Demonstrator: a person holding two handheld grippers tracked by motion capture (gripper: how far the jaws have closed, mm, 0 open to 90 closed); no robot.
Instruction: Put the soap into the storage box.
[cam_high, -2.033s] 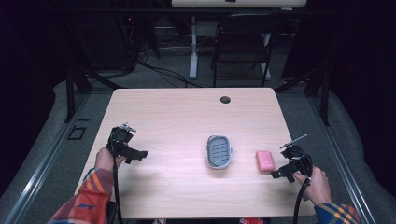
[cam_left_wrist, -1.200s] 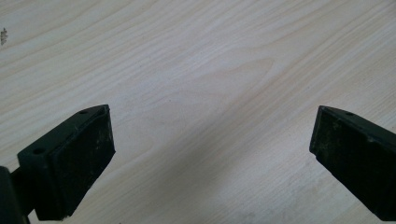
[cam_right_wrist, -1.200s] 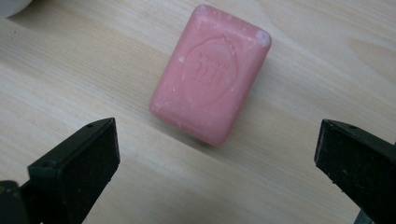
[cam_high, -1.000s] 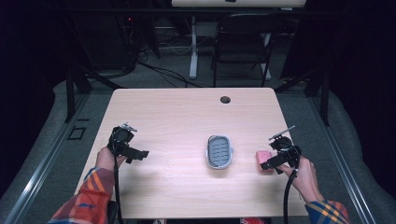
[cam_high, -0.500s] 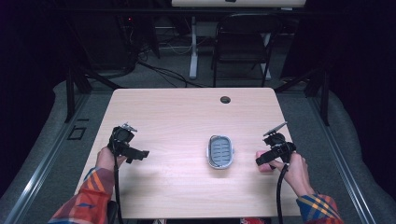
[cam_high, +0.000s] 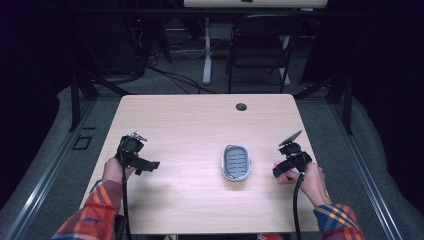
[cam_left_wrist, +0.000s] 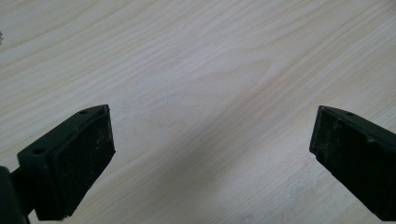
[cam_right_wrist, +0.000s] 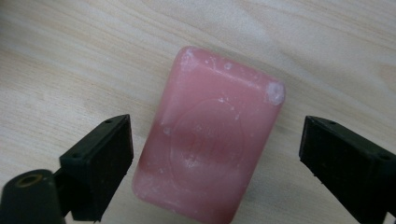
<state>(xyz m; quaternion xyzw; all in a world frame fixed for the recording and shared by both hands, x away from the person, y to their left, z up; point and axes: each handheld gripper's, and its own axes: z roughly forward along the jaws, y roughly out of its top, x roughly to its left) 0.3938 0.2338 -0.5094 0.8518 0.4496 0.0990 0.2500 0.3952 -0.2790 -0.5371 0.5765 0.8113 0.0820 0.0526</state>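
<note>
Here we see the left gripper (cam_high: 150, 165) unmoved, jaws wide over bare worktop (cam_high: 200, 125); past the grey soap dish (cam_high: 236, 162), the right gripper (cam_high: 278, 171) has come over the pink soap (cam_right_wrist: 208, 135), jaws just narrowing, not touching.

Dark room, grey floor (cam_high: 350, 150), black chair (cam_high: 260, 45) behind wooden table (cam_high: 190, 120)

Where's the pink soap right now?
The pink soap lies flat on the table, between the right gripper's open jaws, right of the grey soap dish.
</note>
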